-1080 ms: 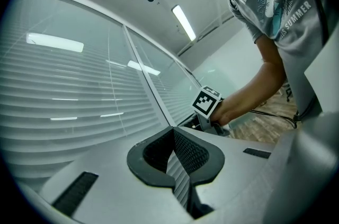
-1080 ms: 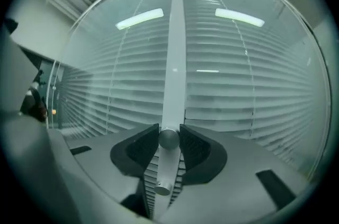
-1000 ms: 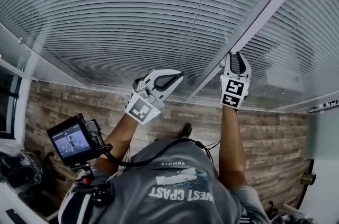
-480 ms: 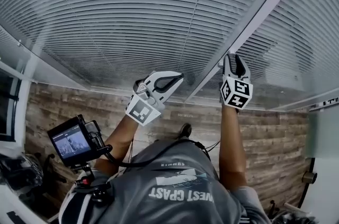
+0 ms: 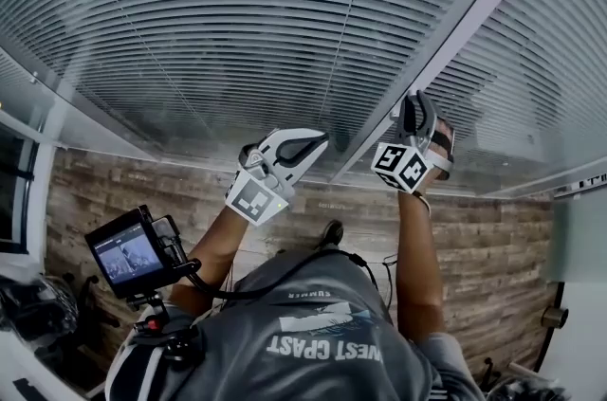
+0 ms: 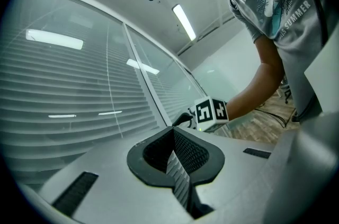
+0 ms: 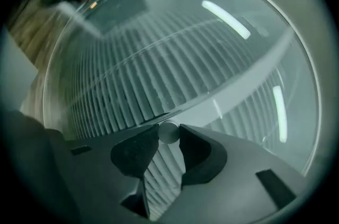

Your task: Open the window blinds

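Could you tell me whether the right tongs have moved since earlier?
Yes: gripping the knob, the right tongs rolled, marker cube swinging left toward the window frame.

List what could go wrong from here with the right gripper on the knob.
1. The right gripper grips the small round knob only at its jaw tips; it may slip off during a twist.
2. The knob sits on the frame beside the glass; a slip could knock the jaws into it.

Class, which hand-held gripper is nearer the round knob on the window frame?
Right. The right hand-held gripper grips the knob; the left hand-held gripper, shut and empty, hangs apart to the knob's left.
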`<state>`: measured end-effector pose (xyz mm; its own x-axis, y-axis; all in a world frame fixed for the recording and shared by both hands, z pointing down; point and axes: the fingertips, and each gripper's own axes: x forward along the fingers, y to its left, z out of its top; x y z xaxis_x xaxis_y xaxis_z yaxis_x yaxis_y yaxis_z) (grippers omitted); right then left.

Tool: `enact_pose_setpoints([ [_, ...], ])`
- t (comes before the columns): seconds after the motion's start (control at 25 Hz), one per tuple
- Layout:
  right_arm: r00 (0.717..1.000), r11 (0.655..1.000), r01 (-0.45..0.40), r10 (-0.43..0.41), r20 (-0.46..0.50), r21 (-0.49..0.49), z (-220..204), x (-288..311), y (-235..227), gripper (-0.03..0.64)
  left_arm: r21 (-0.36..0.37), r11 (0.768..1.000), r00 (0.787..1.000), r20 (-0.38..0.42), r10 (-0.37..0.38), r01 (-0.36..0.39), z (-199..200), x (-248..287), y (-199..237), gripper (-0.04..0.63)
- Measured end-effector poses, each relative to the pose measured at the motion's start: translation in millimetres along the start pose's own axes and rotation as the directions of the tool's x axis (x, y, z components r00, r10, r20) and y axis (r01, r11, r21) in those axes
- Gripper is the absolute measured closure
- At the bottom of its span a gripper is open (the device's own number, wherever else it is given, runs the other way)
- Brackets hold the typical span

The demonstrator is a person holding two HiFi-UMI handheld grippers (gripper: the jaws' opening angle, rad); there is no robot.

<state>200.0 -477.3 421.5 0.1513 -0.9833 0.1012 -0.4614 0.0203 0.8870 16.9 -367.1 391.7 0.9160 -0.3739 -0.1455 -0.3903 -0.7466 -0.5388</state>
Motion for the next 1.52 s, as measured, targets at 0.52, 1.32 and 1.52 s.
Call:
enact_pose_setpoints([
  [0.52,0.992,0.9,-0.12,0.089,0.092,0.418,4,-4,-9,0.5,0.007,1.0,1.0,0.004,-0.014,0.014,3,5,-5,0.595],
  [1.32,0.924,0.833,-0.357,0.246,0.294,0.423,46,-36,-20,0.5,-0.028,1.0,1.0,-0.003,0.013,-0.013,3,-3,6,0.595],
  [1.52,0.624,0.594,-0.714,0.301,0.721,0.371,120,-100,-22,0.503,-0.131,0.988,0.997,-0.027,0.077,-0.08,1,-22,30,0.595],
])
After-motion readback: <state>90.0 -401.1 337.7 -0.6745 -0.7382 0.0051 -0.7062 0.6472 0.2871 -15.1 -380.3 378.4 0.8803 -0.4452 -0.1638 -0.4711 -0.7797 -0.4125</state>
